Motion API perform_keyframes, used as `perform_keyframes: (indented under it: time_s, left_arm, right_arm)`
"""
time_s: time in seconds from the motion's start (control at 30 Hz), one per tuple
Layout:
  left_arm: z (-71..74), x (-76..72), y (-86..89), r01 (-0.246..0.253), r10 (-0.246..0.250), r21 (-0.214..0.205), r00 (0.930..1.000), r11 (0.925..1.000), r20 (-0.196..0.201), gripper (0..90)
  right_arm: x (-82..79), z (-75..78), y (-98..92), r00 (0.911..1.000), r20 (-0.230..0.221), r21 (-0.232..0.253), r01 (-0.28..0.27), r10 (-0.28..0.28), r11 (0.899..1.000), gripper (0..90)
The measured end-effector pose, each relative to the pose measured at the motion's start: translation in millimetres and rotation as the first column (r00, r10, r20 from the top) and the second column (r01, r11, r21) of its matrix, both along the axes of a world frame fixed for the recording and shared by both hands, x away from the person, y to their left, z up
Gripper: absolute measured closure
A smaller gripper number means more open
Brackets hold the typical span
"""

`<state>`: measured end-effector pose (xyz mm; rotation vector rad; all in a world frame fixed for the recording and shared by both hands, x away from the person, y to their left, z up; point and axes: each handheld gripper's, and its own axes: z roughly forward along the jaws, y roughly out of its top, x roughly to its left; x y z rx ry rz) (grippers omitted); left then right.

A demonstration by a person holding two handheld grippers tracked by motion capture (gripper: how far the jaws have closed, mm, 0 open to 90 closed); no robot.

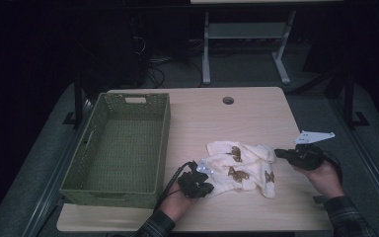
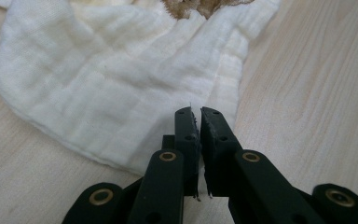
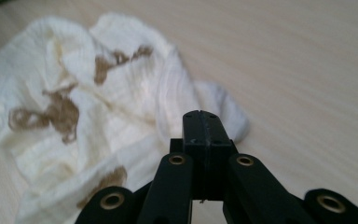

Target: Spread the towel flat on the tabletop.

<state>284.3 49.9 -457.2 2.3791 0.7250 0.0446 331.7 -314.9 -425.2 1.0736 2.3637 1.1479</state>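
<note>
Two hands are coming in from the near edge of the table (image 1: pixel 256 106), each holding black tongs. Left gripper (image 1: pixel 203 171) is pinching the near left edge of the white cloth (image 1: pixel 242 168); its jaws are clenched on a thin fold. Right gripper (image 1: pixel 278 152) is touching the cloth's right edge with jaws fully closed, and nothing is showing between them. Crumpled, the cloth with brown patterns is lying on the table, right of the green basket (image 1: pixel 164 143).

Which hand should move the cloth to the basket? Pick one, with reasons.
Left, probably: the left gripper sits at the cloth edge nearest the green basket; the right gripper is at the cloth's far end, jaws shut.
</note>
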Motion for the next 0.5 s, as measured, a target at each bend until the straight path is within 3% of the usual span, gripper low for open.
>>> perform_keyframes:
  time_s: [0.07, 0.13, 0.2, 0.3, 0.5]
  left_arm:
    - [0.1, 0.5, 0.4, 0.003, -0.003, 0.002, 1.0, 1.0, 0.001, 84.9]
    - [0.1, 0.1, 0.2, 0.001, -0.001, 0.002, 1.0, 1.0, 0.002, 84.9]
    - [0.0, 0.0, 0.3, 0.002, -0.002, 0.001, 1.0, 1.0, 0.0, 84.8]
    - [-0.6, 0.0, 0.2, -0.006, 0.006, -0.013, 1.0, 0.9999, -0.006, 84.8]
    - [0.0, 0.0, 0.2, 0.003, -0.003, 0.0, 1.0, 1.0, 0.002, 84.4]
  right_arm:
    - [3.9, 7.9, 0.3, 0.9999, 0.012, 0.017, 0.0, -0.001, 1.0, 90.0]
    - [8.3, 10.7, 0.8, 1.0, 0.005, 0.002, -0.003, 0.003, 1.0, 89.5]
    - [8.4, 9.0, -0.8, 1.0, -0.008, 0.022, -0.005, 0.005, 1.0, 81.0]
    - [4.8, -2.1, -7.5, 0.9979, -0.065, 0.024, 0.005, -0.003, 1.0, 73.1]
    - [-5.5, -25.8, -15.6, 0.988, -0.154, -0.012, -0.002, 0.0, 1.0, 67.6]
